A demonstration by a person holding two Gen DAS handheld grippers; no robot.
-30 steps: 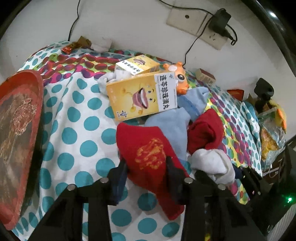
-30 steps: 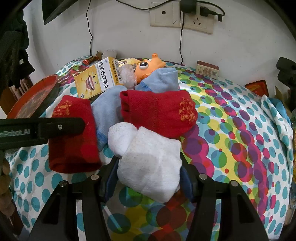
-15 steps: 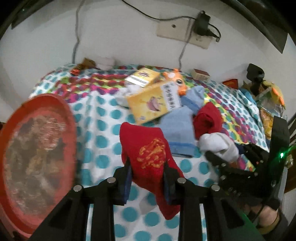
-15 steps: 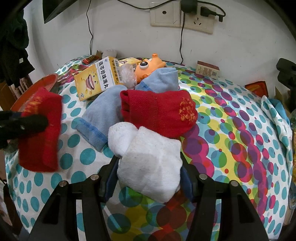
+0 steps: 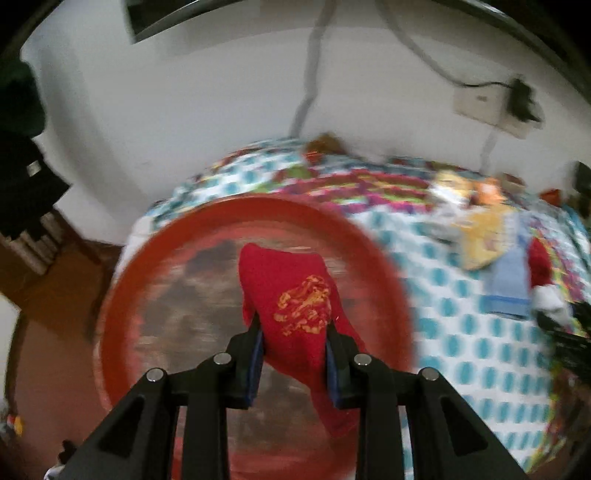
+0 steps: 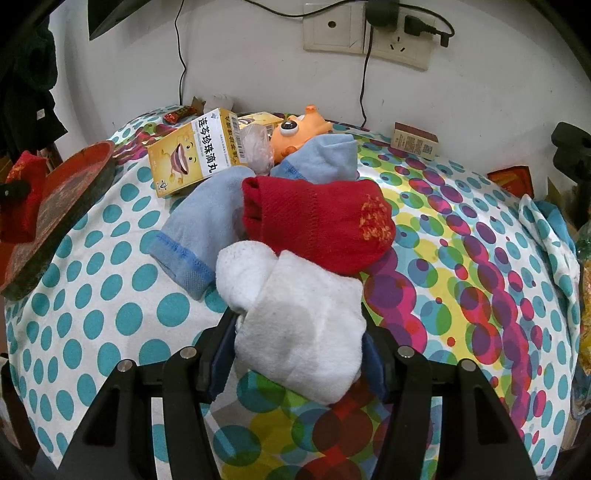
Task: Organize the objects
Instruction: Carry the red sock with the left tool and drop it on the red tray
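Left gripper (image 5: 293, 334) clamped narrow on red sock with gold emblem (image 5: 295, 295); sock pinched between both pads, hanging over round red tray (image 5: 122, 280); left view motion-blurred, contact of sock with tray not readable. Tray at left edge of polka-dot bedspread (image 6: 110, 306). Right gripper (image 6: 299, 343) closed onto white sock (image 6: 299, 321); sock lying on bedspread, its rolled cuff touching second red sock (image 6: 317, 225). Light blue sock (image 6: 203, 225) just left of second red sock, partly under it; another blue piece (image 6: 325, 155) behind. Yellow box (image 6: 195, 155) and orange toy (image 6: 299, 129) further back near wall; small brown box (image 6: 415, 140) to right, apart. Wall sockets (image 6: 365, 33) with plugged cables above.
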